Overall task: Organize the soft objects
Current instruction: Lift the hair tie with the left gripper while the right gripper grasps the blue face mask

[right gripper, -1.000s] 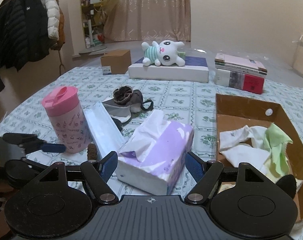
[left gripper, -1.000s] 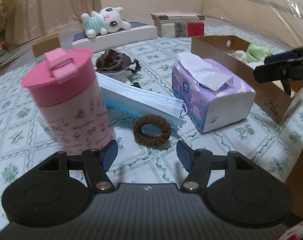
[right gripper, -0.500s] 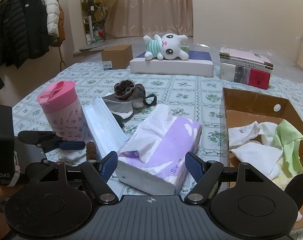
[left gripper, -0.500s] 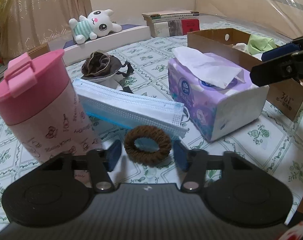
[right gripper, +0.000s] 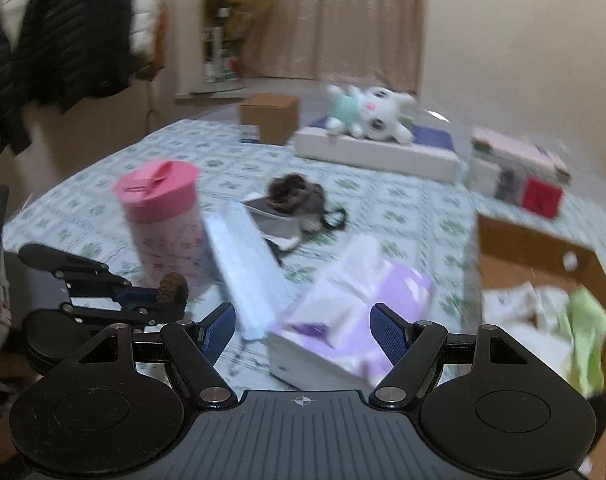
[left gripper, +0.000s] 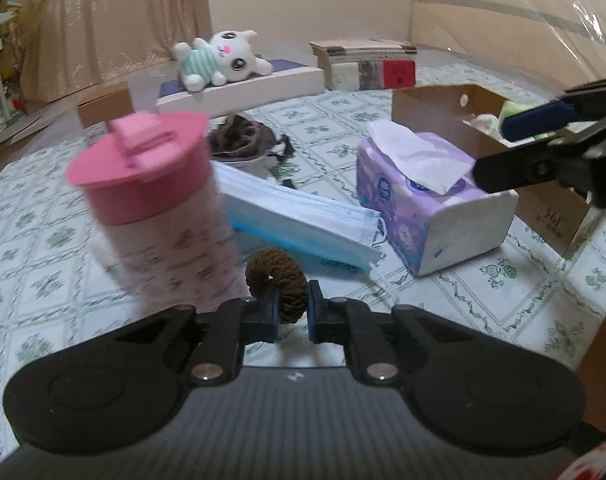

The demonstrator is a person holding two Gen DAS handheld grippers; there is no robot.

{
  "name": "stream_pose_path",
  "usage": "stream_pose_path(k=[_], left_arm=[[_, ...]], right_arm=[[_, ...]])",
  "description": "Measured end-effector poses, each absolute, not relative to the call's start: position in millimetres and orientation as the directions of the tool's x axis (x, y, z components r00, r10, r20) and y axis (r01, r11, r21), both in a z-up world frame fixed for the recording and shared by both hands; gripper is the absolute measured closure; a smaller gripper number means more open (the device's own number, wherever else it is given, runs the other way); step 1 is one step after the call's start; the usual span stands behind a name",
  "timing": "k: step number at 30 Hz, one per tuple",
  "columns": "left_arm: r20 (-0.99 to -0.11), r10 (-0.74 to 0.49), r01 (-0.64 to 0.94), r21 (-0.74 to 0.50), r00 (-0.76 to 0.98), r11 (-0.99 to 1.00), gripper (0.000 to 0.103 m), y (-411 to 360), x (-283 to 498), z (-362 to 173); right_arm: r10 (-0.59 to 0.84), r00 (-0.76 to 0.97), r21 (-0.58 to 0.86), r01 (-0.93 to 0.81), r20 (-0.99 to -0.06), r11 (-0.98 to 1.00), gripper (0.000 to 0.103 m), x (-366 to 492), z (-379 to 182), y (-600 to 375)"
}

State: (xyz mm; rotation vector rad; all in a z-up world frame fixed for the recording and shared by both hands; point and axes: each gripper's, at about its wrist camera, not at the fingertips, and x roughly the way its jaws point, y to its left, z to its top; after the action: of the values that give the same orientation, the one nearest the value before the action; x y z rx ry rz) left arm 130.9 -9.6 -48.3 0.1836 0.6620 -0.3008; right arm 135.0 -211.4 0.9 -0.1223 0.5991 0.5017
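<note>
Left wrist view showed your left gripper (left gripper: pixel 293 307) squeezed tight on the brown hair tie (left gripper: pixel 277 276), with both blue fingers pinching its lower edge so the ring stood up on its side. Just to the left of it stood the pink cup (left gripper: pixel 159 208), close enough to look blurry. Right behind the hair tie lay the stack of blue face masks (left gripper: pixel 303 220) on the green-patterned cloth (left gripper: pixel 503 280). The purple tissue pack (left gripper: pixel 427 204) sat to the right of the masks, and the cardboard box (left gripper: pixel 543 204) with soft cloths in it was past that. Your right gripper (right gripper: pixel 303 330) was wide open, holding nothing, with the tissue pack sitting in front of its fingers. Far back, the white bunny toy (left gripper: pixel 219 58) lay on a flat white box (left gripper: pixel 263 84).
</note>
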Motion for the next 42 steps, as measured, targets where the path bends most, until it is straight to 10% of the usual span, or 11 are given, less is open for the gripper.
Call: stream_pose_path(k=[11, 20, 30, 42], left_arm=[[-0.626, -0.17, 0.245, 0.035, 0.761, 0.969, 0.092, 40, 100, -36], [-0.621, -0.184, 0.233, -0.003, 0.762, 0.972, 0.092, 55, 109, -42], [-0.62, -0.193, 0.231, -0.019, 0.76, 0.973, 0.092, 56, 112, -44], [-0.59, -0.181, 0.233, 0.013, 0.787, 0.972, 0.092, 43, 85, -15]], right_arm=[[0.429, 0.639, -0.231, -0.691, -0.639, 0.685, 0.03, 167, -24, -116], [0.351, 0.619, -0.331, -0.721, -0.702, 0.609, 0.05, 212, -63, -79], [0.343, 0.591, -0.295, -0.725, -0.73, 0.623, 0.102, 226, -75, -70], [0.419, 0.604, -0.055, -0.61, -0.678, 0.79, 0.103, 170, -20, -117]])
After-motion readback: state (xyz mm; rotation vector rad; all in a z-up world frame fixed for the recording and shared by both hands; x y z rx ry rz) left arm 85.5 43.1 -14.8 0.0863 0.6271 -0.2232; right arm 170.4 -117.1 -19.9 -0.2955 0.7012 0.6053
